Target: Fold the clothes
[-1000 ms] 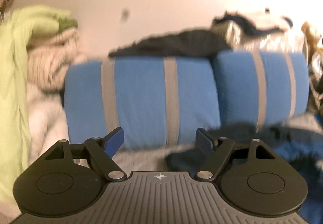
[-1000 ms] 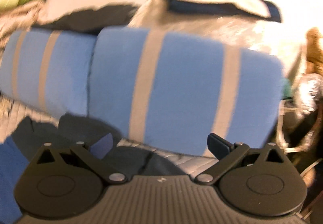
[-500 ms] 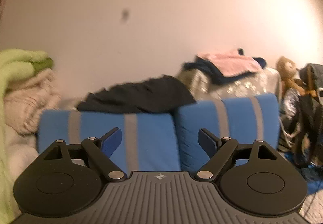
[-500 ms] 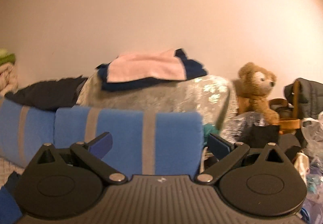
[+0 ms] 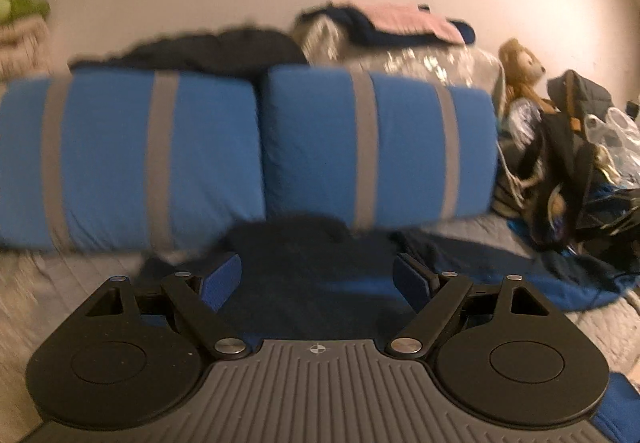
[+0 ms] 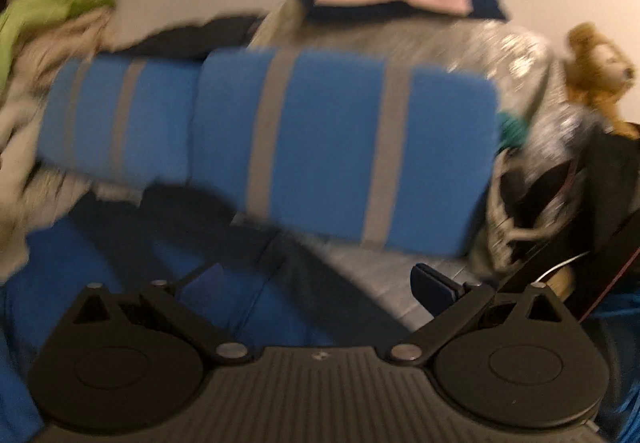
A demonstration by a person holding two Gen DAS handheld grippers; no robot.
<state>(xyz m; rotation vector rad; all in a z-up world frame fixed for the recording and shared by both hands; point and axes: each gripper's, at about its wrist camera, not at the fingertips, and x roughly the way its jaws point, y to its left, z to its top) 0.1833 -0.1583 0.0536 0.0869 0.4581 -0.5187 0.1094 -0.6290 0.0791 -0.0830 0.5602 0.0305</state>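
A blue and dark navy garment (image 5: 320,267) lies spread on the grey bed cover, in front of two blue pillows with grey stripes. My left gripper (image 5: 318,275) hangs just above the garment's dark middle, jaws wide apart with nothing between them. In the right wrist view the same garment (image 6: 132,271) covers the lower left. My right gripper (image 6: 324,283) is open over it, its left finger above the blue cloth and its right finger above the grey cover. Both views are blurred by motion.
Two blue striped pillows (image 5: 248,147) stand against the wall. Folded pink and navy clothes (image 5: 404,23) rest on a silvery bundle behind them, beside a dark garment (image 5: 192,51). A teddy bear (image 5: 520,67) and bags (image 5: 584,163) crowd the right. Green and cream cloth (image 6: 48,27) is piled left.
Both grippers rose toward the wall, then dipped back down toward the bed. The blue garment is again under the fingers. Both stay open.
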